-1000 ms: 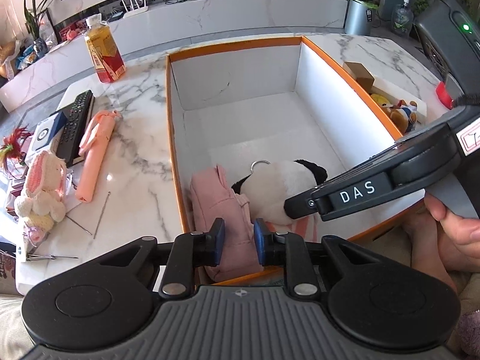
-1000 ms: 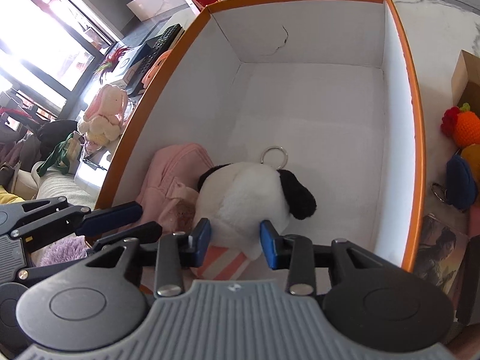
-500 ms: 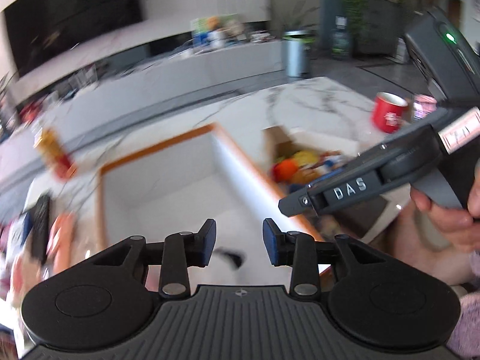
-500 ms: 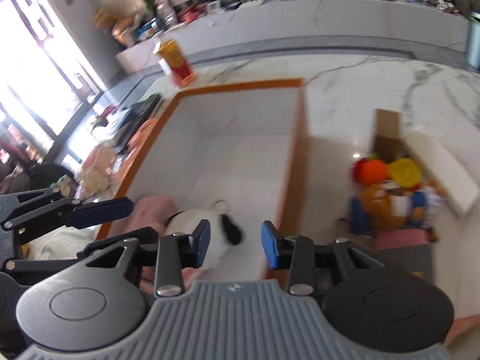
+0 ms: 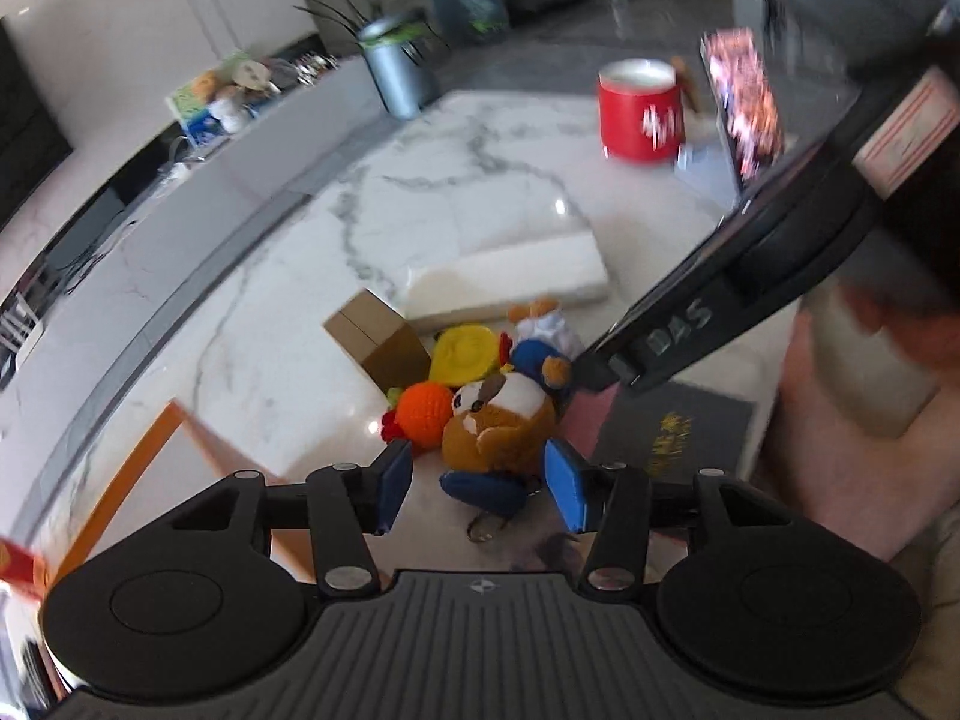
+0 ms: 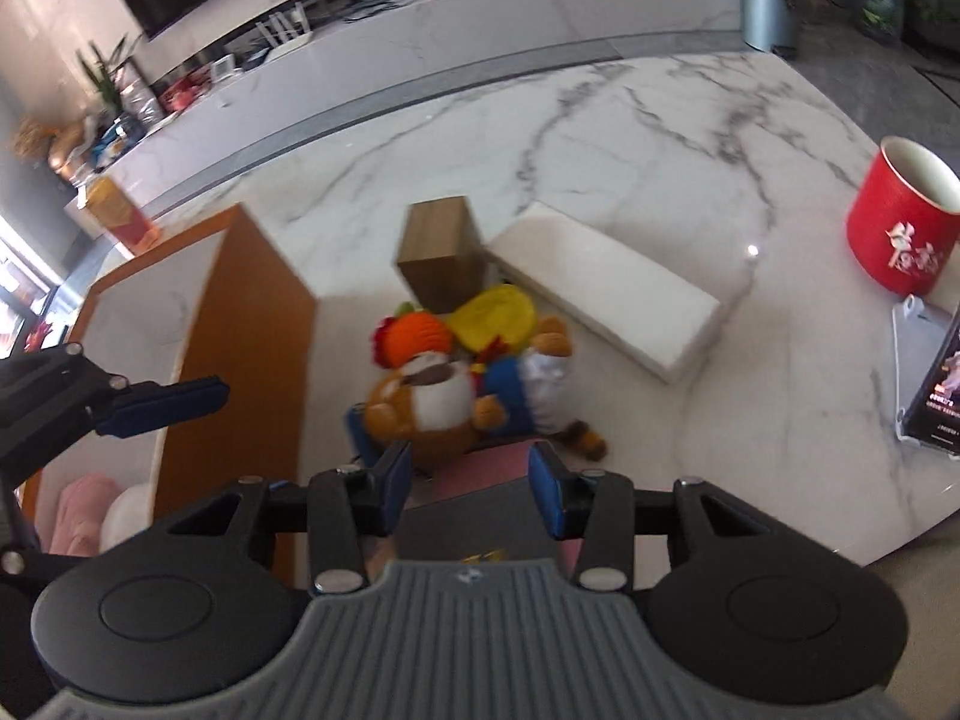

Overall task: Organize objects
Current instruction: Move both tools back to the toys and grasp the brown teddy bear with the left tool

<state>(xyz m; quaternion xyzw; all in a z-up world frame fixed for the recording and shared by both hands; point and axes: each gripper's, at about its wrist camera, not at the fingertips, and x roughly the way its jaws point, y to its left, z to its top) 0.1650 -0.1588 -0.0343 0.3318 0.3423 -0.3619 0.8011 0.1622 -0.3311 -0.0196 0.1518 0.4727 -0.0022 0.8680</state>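
Now the brown plush toy is seen lying on the marble table beside the orange-rimmed box, long axis toward the cardboard box. Both the left gripper and right gripper have just been opening; nothing is held between either's half-parted jaws.

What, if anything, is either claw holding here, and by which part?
Nothing. The left claw has just been opening and hangs empty over the brown plush toy; the right claw is open and empty too.
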